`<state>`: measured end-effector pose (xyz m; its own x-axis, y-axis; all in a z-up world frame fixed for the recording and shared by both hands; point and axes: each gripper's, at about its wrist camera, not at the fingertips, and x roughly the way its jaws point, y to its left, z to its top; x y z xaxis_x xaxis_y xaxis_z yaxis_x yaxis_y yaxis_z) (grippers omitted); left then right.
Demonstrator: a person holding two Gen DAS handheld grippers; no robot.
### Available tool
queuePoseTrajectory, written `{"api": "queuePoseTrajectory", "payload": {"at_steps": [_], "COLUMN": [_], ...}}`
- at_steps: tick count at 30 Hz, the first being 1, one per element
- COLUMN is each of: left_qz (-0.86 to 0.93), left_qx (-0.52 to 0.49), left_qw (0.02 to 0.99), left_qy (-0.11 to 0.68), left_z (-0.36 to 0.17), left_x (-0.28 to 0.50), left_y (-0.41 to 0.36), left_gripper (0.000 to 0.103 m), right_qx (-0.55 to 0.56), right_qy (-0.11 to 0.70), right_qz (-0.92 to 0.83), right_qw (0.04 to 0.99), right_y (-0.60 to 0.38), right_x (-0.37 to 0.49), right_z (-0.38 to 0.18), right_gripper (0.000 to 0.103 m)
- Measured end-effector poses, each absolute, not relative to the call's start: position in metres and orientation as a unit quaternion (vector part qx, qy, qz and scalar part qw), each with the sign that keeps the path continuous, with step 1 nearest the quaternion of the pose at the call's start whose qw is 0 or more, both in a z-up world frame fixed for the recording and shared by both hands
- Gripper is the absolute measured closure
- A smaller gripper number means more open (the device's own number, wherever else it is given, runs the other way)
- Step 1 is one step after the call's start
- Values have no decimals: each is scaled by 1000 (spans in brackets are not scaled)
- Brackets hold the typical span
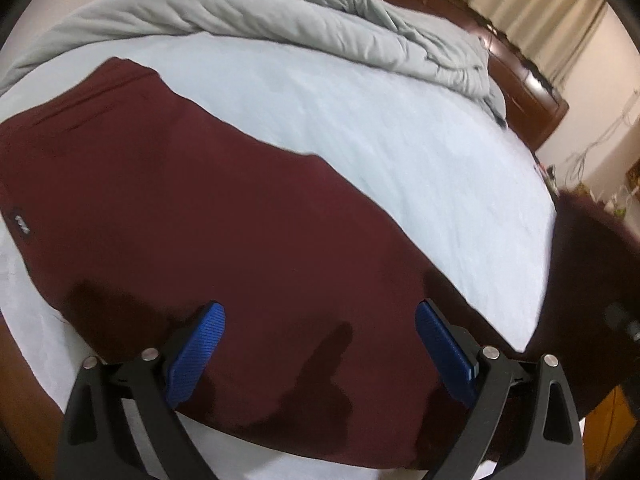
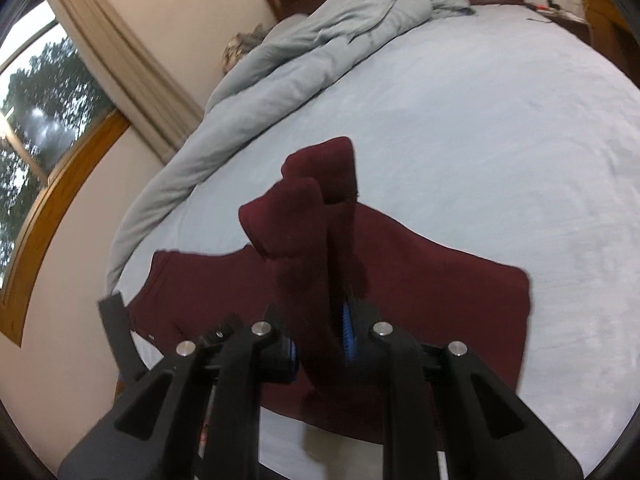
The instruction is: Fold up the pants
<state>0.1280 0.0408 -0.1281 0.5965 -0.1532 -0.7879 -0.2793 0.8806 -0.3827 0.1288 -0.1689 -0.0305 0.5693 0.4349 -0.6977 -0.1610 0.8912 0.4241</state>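
A: A bedroom; a pale blue bed [image 1: 400, 152] carries everything. What sits nearest?

B: The left tongs [image 1: 320, 344], jaws spread wide and holding nothing, hovering over the maroon pants [image 1: 200, 208]; those lie flat across the near half of the bed.

A: And the right tongs [image 2: 324, 340]?

B: Clamped tight on a bunched leg end of the pants, lifted off the sheet; the loose cloth droops past the jaws.

A: How will it handle?

B: Soft, light, limp, I judge; it will sag and crease, so grip at hems or corners and carry both layers together.

A: Beyond?

B: A rumpled grey duvet [image 1: 280, 20]; then a dark wooden headboard [image 1: 520, 84], curtains [image 2: 120, 60], a window [image 2: 36, 104].
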Motion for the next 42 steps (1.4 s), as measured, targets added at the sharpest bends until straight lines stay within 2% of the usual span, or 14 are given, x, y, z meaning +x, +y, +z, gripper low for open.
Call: {"api": "queuePoseTrajectory", "payload": {"at_steps": [8, 12, 14, 15, 16, 18, 19, 21, 24, 26, 30, 35, 40, 42], "left_qz": [93, 72, 65, 63, 62, 59, 59, 63, 63, 55, 0, -71, -99, -124], "left_qx": [-253, -262, -259, -258, -259, -263, -263, -259, -260, -261, -246, -207, -207, -216], "left_qw": [887, 886, 885, 885, 885, 882, 882, 882, 883, 886, 901, 907, 899, 899], "left_qy": [375, 376, 380, 381, 383, 386, 387, 388, 386, 380, 357, 361, 373, 361], "left_z": [-106, -107, -109, -110, -110, -111, -112, -112, -112, -110, -100, -100, -105, -102], "left_x": [121, 124, 126, 127, 128, 130, 131, 131, 130, 129, 128, 132, 137, 136], "left_y": [73, 73, 70, 70, 71, 72, 72, 73, 76, 76, 56, 23, 11, 8], "left_gripper": [6, 6, 6, 6, 6, 6, 6, 6, 6, 6, 6, 6, 6, 6], "right_qx": [115, 78, 71, 67, 64, 76, 79, 96, 166, 193, 154, 174, 142, 179], "right_qy": [464, 489, 501, 504, 508, 515, 520, 528, 533, 517, 504, 565, 548, 540], "right_qz": [204, 214, 219, 224, 233, 270, 283, 315, 339, 320, 206, 174, 187, 202], "right_qw": [854, 842, 835, 831, 827, 810, 802, 783, 757, 770, 824, 788, 803, 798], "right_y": [-112, -92, -87, -85, -84, -83, -83, -89, -121, -144, -188, -206, -199, -207], "right_x": [140, 139, 136, 134, 131, 125, 122, 116, 111, 113, 122, 134, 126, 128], "right_z": [-74, -102, -114, -117, -119, -119, -118, -116, -103, -89, -77, -139, -135, -122], "right_gripper": [86, 83, 75, 66, 51, 33, 31, 31, 44, 44, 44, 47, 40, 39]}}
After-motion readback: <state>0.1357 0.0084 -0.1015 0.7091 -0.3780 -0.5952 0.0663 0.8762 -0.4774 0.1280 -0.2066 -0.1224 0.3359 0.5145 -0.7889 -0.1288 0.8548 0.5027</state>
